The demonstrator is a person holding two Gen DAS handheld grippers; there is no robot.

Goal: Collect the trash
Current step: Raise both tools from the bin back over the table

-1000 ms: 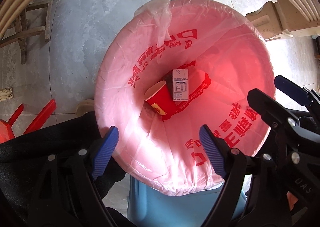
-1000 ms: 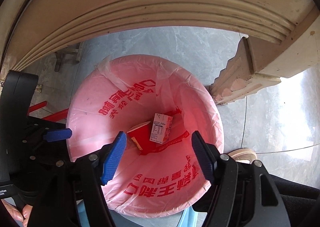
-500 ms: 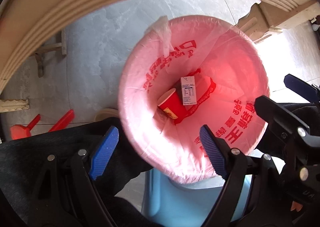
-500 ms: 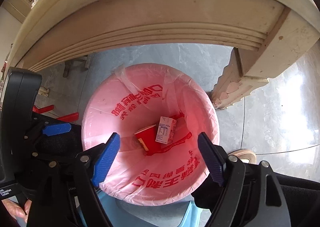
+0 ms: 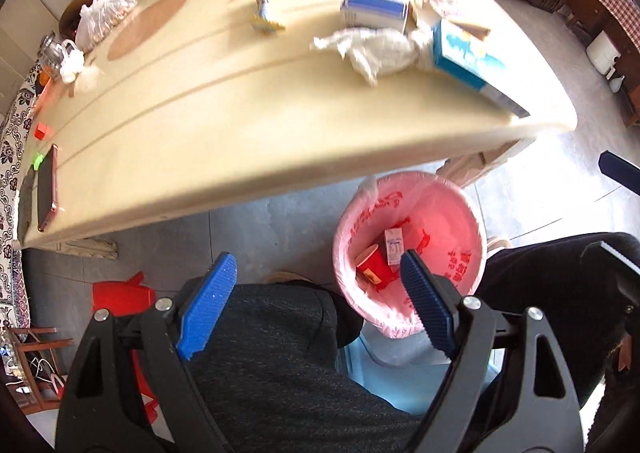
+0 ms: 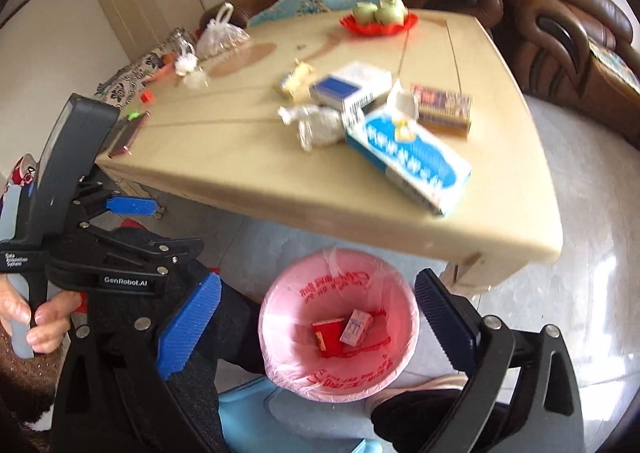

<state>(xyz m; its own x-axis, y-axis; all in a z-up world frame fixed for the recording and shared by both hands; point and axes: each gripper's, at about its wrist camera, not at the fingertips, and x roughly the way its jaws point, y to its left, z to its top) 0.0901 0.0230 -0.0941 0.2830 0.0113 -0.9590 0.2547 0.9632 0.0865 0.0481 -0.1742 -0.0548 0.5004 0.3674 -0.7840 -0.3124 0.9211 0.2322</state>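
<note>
My bin [image 6: 340, 381], lined with a pink bag printed in red, stands on the floor just below the table edge; in its bottom lie a red cup [image 6: 326, 335] on its side and a small white carton [image 6: 356, 327] leaning against it. On the table [image 6: 240, 157] above, trash waits: a crumpled tissue [image 6: 316, 125], a blue-and-white box [image 6: 408, 161] near the edge, a blue-topped box [image 6: 348, 91], a patterned box [image 6: 442, 109] and a yellow wrapper [image 6: 294, 81]

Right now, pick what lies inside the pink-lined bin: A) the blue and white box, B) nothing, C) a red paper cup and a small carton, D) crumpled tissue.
C: a red paper cup and a small carton lie at the bottom of the pink-lined bin.
</note>
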